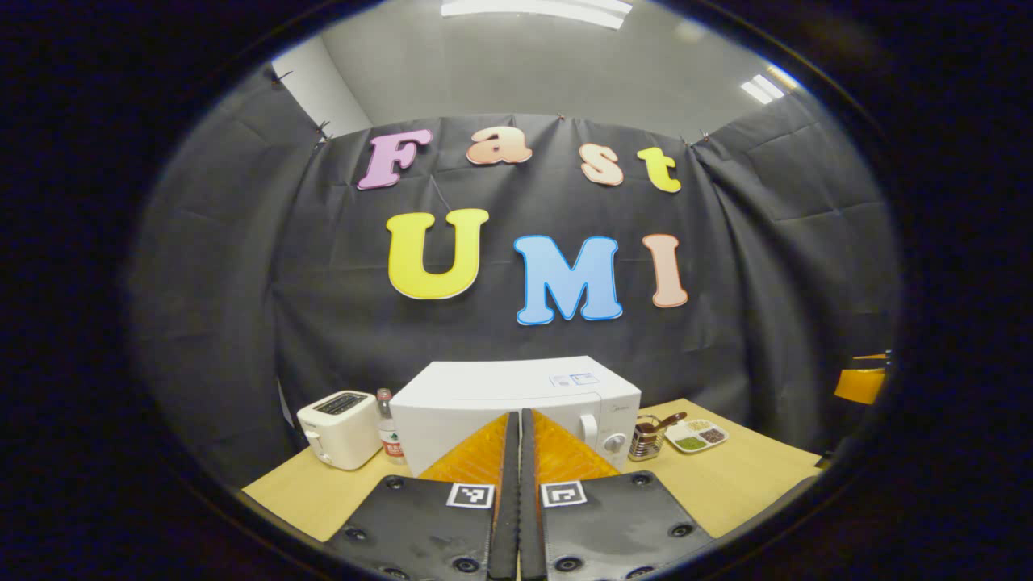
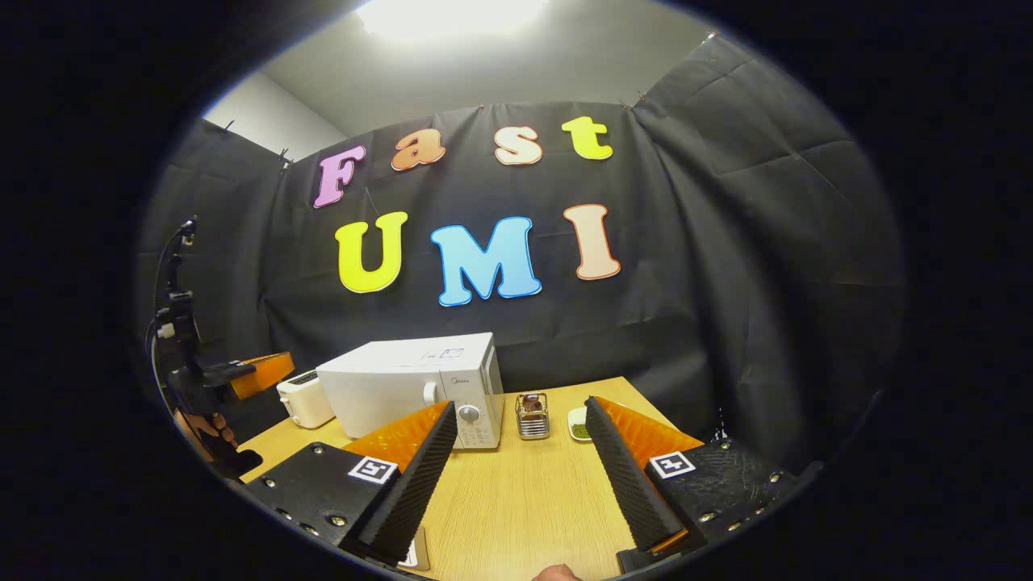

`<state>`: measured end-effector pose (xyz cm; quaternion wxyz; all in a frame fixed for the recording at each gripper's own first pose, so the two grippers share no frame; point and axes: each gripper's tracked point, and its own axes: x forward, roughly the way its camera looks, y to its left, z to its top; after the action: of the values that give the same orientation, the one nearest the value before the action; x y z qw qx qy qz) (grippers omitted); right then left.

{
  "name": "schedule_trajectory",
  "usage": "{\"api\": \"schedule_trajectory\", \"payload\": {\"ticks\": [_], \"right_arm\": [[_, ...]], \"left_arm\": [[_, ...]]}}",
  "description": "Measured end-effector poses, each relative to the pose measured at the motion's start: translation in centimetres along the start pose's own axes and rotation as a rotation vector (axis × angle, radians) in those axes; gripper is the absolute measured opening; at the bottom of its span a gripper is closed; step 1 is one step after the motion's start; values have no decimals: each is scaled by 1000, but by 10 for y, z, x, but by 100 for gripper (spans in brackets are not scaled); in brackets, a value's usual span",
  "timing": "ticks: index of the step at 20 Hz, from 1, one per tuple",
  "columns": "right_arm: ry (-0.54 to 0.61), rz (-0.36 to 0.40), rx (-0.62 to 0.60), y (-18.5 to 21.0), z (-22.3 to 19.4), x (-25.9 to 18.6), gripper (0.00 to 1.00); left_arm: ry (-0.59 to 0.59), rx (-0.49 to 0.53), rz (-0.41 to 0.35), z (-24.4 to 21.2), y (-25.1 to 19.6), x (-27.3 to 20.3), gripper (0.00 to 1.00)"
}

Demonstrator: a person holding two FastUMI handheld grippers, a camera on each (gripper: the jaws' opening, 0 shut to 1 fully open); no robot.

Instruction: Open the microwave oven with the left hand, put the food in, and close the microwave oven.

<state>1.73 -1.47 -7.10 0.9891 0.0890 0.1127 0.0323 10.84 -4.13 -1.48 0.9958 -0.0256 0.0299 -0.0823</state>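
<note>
The white microwave (image 1: 500,387) stands at the back of the wooden table (image 1: 750,476) with its door closed; its handle and knob are on its right side. My left gripper (image 1: 516,420) is shut with nothing between its fingers and points at the microwave's front from a distance. A small metal basket (image 1: 648,440) with something brown in it stands right of the microwave. In the right gripper view, the microwave (image 2: 403,379) is left of centre and the basket (image 2: 533,416) is straight ahead. My right gripper (image 2: 520,407) is open and empty above the table.
Left of the microwave stand a white toaster (image 1: 339,428) and a small bottle (image 1: 391,432). A divided plate (image 1: 699,436) with green and brown portions lies right of the basket. In the right gripper view, a hand (image 2: 206,428) holds the left gripper (image 2: 270,367) at the far left.
</note>
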Motion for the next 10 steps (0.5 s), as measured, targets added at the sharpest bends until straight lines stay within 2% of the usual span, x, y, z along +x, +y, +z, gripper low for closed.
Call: {"api": "schedule_trajectory", "payload": {"ticks": [2, 3, 4, 7, 8, 9, 10], "right_arm": [[-3, 0, -1, 13, 3, -5, 98], [-11, 5, -3, 20, 6, -8, 93], [-23, 10, -11, 28, 10, -10, 98], [-44, 15, -43, 50, 15, -20, 98], [-50, 16, -58, 57, 15, -23, 98], [-53, 16, -74, 62, 14, -26, 98], [-53, 15, -85, 67, 12, -29, 98]], "left_arm": [[-24, 8, -13, 9, 8, -22, 7], [-36, 21, -8, 13, 18, -33, 7], [-44, 33, -3, 15, 26, -44, 8], [-39, 39, -8, 17, 44, -72, 9], [-40, 33, -8, 17, 49, -82, 12], [-38, 22, -9, 16, 57, -91, 27], [-36, 11, -4, 17, 64, -99, 48]]}}
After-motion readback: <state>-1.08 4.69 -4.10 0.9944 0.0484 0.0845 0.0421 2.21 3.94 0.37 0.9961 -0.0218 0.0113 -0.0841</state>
